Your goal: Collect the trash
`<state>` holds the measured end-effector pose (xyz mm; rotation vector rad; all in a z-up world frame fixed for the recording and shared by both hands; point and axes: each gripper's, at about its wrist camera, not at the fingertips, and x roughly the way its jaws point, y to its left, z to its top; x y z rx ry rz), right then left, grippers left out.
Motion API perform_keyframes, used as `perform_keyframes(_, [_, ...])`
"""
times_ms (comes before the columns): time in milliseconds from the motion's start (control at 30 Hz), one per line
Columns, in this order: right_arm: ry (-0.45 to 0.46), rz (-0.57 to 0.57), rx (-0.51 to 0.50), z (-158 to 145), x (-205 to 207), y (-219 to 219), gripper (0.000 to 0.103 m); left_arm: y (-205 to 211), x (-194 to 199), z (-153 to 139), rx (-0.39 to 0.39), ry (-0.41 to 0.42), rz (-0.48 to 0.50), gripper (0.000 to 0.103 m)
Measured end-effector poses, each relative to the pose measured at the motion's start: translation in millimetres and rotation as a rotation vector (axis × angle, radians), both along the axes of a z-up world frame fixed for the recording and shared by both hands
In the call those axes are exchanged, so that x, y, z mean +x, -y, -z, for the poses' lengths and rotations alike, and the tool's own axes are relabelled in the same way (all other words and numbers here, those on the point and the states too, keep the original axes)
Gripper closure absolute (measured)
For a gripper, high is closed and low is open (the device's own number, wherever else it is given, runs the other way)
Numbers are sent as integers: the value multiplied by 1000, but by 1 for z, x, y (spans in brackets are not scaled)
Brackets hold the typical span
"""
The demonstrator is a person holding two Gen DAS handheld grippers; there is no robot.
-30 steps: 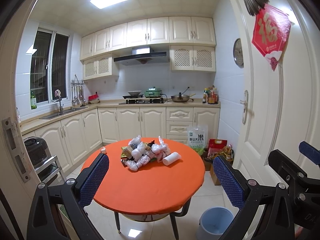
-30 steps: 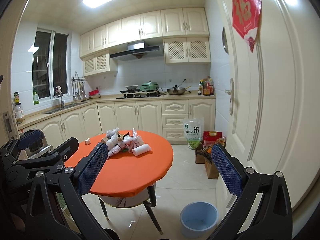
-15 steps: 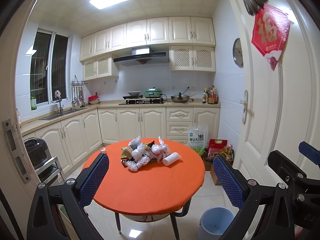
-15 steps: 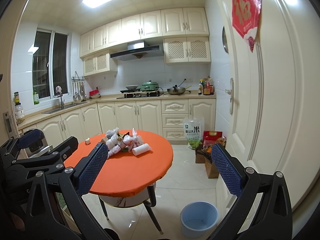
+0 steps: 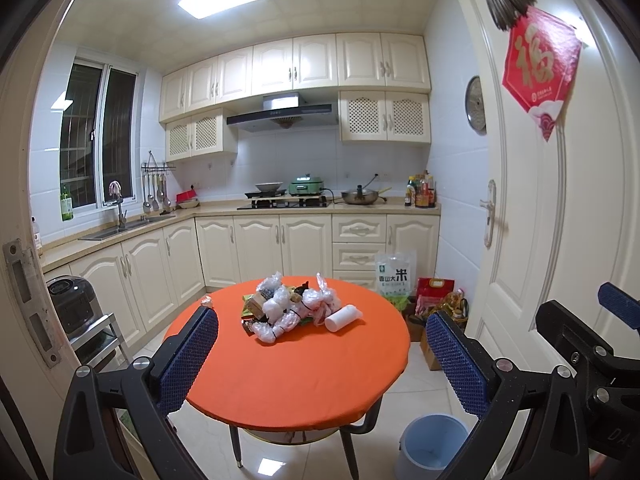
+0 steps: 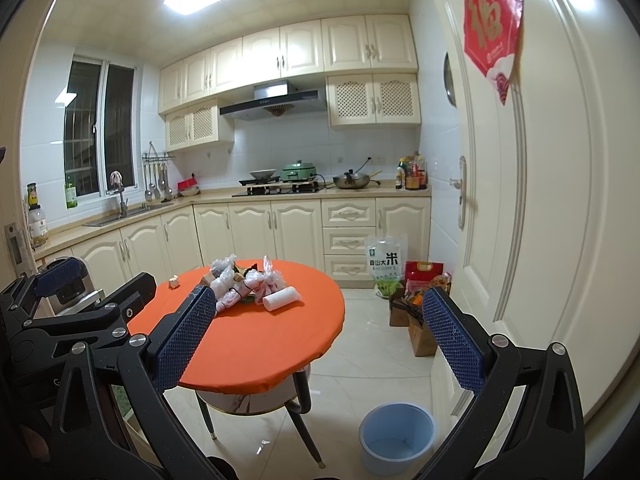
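A pile of trash (image 5: pixel 290 306) in knotted clear bags, with wrappers, lies on the far half of a round orange table (image 5: pixel 296 376). It also shows in the right wrist view (image 6: pixel 244 284). A white roll (image 5: pixel 343 317) lies at the pile's right. A small crumpled scrap (image 5: pixel 206 301) sits near the table's left edge. A light blue bin (image 5: pixel 434 446) stands on the floor by the table's right; in the right wrist view the bin (image 6: pixel 397 436) looks empty. My left gripper (image 5: pixel 322 354) and right gripper (image 6: pixel 320 334) are both open, empty, and well short of the table.
Cream kitchen cabinets and a counter (image 5: pixel 280 210) run along the back and left. A rice bag (image 5: pixel 394 278) and boxes (image 6: pixel 420 320) sit on the floor by the white door (image 6: pixel 520 200). A rice cooker on a rack (image 5: pixel 70 308) stands at the left.
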<state>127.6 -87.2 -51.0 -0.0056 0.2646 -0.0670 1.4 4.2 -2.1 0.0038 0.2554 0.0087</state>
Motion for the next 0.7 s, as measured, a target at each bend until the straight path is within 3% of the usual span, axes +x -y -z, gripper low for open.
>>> perform_keyframes(700, [-3,0,-1,3,3,1,0,-2,8,2,7,15,-3,1])
